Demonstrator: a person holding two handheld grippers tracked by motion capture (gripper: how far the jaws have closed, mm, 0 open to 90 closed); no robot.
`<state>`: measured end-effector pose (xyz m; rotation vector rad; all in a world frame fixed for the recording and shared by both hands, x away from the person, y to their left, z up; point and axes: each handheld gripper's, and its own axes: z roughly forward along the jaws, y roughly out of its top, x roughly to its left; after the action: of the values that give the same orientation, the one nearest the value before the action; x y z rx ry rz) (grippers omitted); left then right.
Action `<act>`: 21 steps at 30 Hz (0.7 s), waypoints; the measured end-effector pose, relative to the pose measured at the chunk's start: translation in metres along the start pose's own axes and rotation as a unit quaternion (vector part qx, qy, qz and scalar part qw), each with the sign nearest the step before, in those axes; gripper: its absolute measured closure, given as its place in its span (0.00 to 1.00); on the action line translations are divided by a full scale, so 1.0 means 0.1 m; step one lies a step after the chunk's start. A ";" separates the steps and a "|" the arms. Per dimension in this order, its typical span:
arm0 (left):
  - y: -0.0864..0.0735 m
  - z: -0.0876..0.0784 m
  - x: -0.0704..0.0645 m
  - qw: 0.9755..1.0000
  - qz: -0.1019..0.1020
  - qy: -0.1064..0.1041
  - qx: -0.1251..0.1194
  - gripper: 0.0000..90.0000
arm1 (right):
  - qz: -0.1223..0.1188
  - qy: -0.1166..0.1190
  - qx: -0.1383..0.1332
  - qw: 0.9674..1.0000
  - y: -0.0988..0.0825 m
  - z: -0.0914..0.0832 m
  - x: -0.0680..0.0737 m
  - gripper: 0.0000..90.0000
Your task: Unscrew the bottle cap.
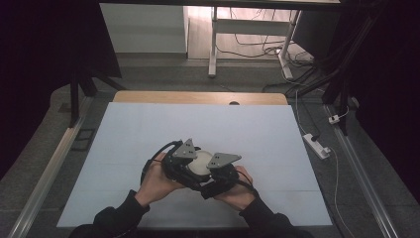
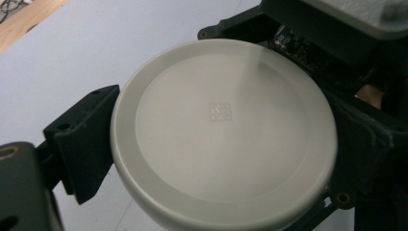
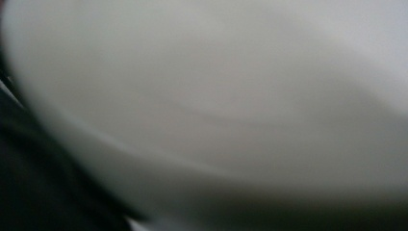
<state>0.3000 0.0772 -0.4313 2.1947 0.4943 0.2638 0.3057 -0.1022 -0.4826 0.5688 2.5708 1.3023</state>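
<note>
While the left hand-held gripper (image 1: 190, 161) and the right hand-held gripper (image 1: 213, 171) crowd together near the front of the tabletop (image 1: 129, 134), a round white dish (image 2: 223, 132) sits between them, its base turned up toward the left gripper's camera. In the left gripper view a black jaw presses against the dish's left rim and another dark part lies along its right edge, so I judge the left one to be clamped on the dish. Whether the right one is closed I cannot tell; its own view is a close white blur of the dish (image 3: 231, 96). The dish seems to be held just above the pale sheet. To do this well, I would keep one grip firm while the other settles squarely on the rim, since glazed, curved ware could slip sideways under an uneven squeeze.
</note>
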 end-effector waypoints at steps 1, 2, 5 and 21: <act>0.00 -0.02 0.01 1.000 -0.001 -0.002 -0.003 0.09 | 0.000 0.001 0.000 1.000 0.00 0.00 0.00 0.07; 0.00 -0.02 0.01 1.000 -0.001 -0.002 -0.003 0.09 | 0.000 0.001 0.000 1.000 0.00 0.00 0.00 0.07; 0.01 -0.03 0.01 1.000 -0.001 -0.004 -0.004 0.09 | -0.001 0.001 0.001 1.000 0.00 0.01 0.00 0.07; 0.03 -0.15 0.04 1.000 -0.002 0.002 -0.009 0.09 | 0.003 0.001 0.001 1.000 -0.02 0.00 -0.03 0.07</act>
<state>0.2993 0.0879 -0.4199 2.1763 0.4976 0.2693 0.3078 -0.1044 -0.4843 0.5774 2.5737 1.3024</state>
